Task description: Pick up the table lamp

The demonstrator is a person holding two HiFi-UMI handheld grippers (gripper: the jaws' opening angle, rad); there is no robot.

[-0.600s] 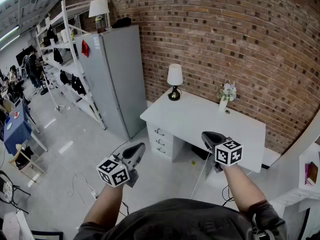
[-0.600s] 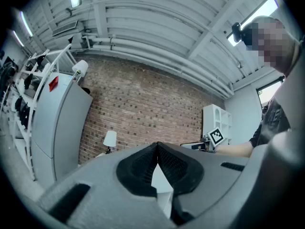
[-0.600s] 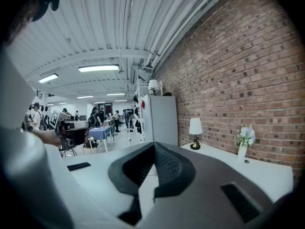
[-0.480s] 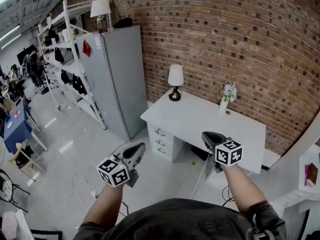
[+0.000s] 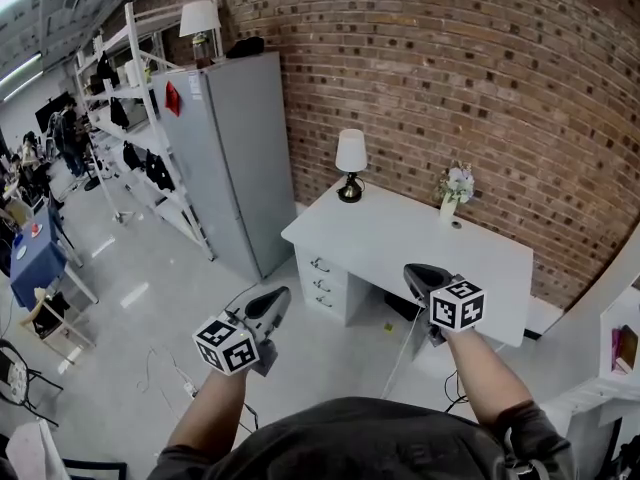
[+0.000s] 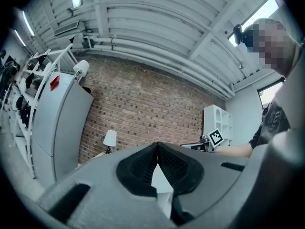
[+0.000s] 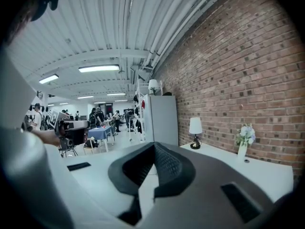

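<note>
Apparently upright, table lamp (image 5: 350, 158) tops white desk (image 5: 420, 243).

the head view looks from above the person forward and steeply down over both forearms, with the left gripper (image 5: 270, 306) and right gripper (image 5: 422, 274) close below and the white desk (image 5: 400, 233) well ahead. each gripper view sits just behind its own jaws and looks about level along them, the left toward the brick wall (image 6: 143, 104), the right across the desk. all three share the far-off table lamp (image 5: 350, 158) and grey cabinet (image 5: 235, 158).

White desk (image 5: 405, 236), table lamp (image 5: 350, 161), flower vase (image 5: 450, 196)
</note>
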